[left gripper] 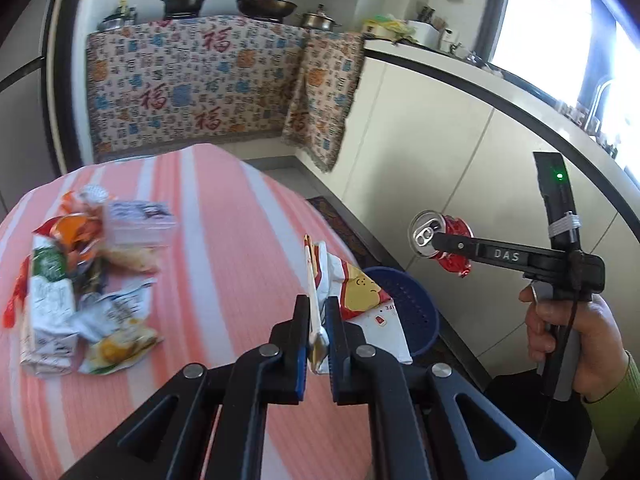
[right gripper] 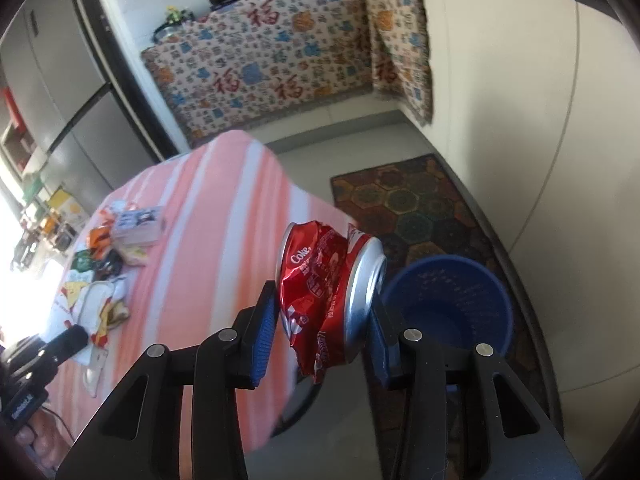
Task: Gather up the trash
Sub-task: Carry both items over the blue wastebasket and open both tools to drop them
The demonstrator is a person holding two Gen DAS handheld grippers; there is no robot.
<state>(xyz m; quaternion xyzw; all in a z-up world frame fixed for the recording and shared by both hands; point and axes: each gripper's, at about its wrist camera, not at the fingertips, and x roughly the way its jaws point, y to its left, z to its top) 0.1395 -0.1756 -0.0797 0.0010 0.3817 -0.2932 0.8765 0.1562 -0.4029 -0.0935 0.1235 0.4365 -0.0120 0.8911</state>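
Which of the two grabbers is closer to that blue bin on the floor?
Right. The right gripper, clamping a crushed can, hangs just beside the bin. The left gripper, holding a wrapper, is over the table's edge, farther off.

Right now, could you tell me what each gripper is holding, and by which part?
The left gripper pinches a snack wrapper by its flat edge. The right gripper clamps a crushed red can across its dented sides, near the can's top end.

Both wrist views angled down, close over striped table [left gripper: 224, 216], sharing blue bin [right gripper: 452, 304]
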